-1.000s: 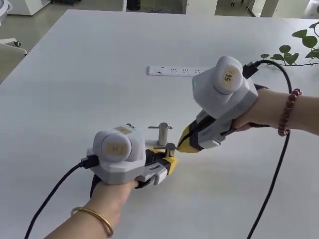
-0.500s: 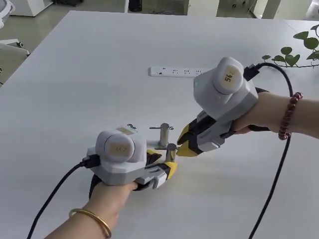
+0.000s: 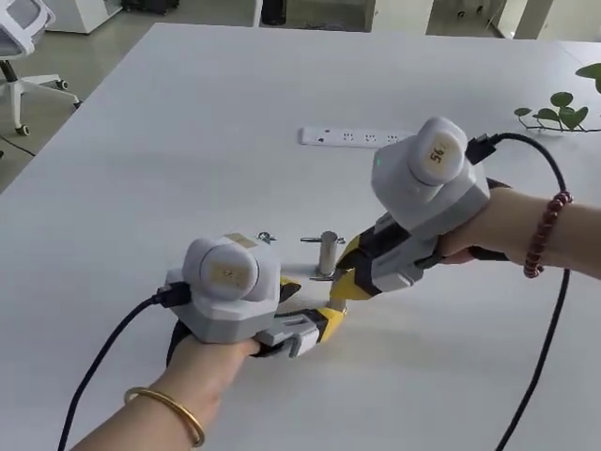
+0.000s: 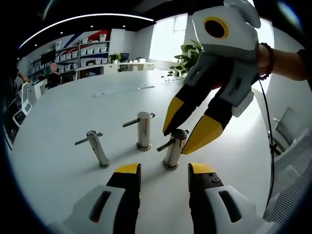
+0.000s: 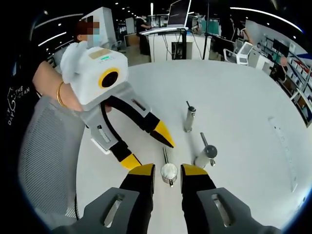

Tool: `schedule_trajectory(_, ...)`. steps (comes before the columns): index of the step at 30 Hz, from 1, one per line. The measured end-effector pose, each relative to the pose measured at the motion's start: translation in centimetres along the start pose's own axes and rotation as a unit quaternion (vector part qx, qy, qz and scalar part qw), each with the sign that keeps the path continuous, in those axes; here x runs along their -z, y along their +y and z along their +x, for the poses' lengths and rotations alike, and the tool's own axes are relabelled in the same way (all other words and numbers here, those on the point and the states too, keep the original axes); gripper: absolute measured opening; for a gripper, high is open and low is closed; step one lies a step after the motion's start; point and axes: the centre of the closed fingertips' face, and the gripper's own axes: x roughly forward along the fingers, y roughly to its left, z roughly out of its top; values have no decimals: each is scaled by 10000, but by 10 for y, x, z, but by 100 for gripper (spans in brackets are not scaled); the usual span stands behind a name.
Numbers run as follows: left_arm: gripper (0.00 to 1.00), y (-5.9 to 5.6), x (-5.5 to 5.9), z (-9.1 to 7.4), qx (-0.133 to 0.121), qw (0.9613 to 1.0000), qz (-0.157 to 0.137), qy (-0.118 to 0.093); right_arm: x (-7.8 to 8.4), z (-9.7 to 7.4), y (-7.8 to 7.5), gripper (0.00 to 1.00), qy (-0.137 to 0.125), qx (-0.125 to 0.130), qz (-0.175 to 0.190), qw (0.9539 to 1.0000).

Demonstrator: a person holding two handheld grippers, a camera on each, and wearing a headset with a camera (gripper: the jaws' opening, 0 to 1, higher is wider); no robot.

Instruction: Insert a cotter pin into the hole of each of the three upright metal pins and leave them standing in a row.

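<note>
White desk [image 3: 188, 141] lies under everything. On its near part two hand-held tools face each other. The left tool [image 4: 165, 170], gripped by the left hand [image 3: 211, 355] with a gold bangle [image 3: 174, 409], has its jaws spread wide. The base of the nearest metal pin [image 4: 174, 148] stands just ahead of the gap between them. The right tool [image 5: 168, 168], held by the right hand [image 3: 470, 235] wearing a bead bracelet [image 3: 543, 211], points in from the opposite side. Its jaws stand one on each side of that pin's round head, apart, with a thin gap showing on both sides in the right gripper view. Farther back lies a white power strip [image 3: 352, 137], and to the right of it are the leaves of a plant [image 3: 562, 108]. The three metal pins stand in a row on their bases: behind the nearest come the middle metal pin [image 4: 144, 130] and the far metal pin [image 4: 97, 150], each apart from its neighbour. Smallest are the cotter pins, one crossing each pin near the top: nearest cotter pin [image 4: 164, 145], middle cotter pin [image 4: 132, 121], far cotter pin [image 4: 87, 139].
</note>
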Motion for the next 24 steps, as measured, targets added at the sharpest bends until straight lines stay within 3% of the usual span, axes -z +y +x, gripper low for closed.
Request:
schedule_trajectory(12, 43, 1, -2, -15, -29, 10000, -21, -57, 2, 10, -2, 14, -85, -57, 198, 9998)
schedule_trajectory(24, 45, 1, -6, -30, -61, 9998, -84, -159, 2, 12, -1, 9, -45, -96, -36, 9999)
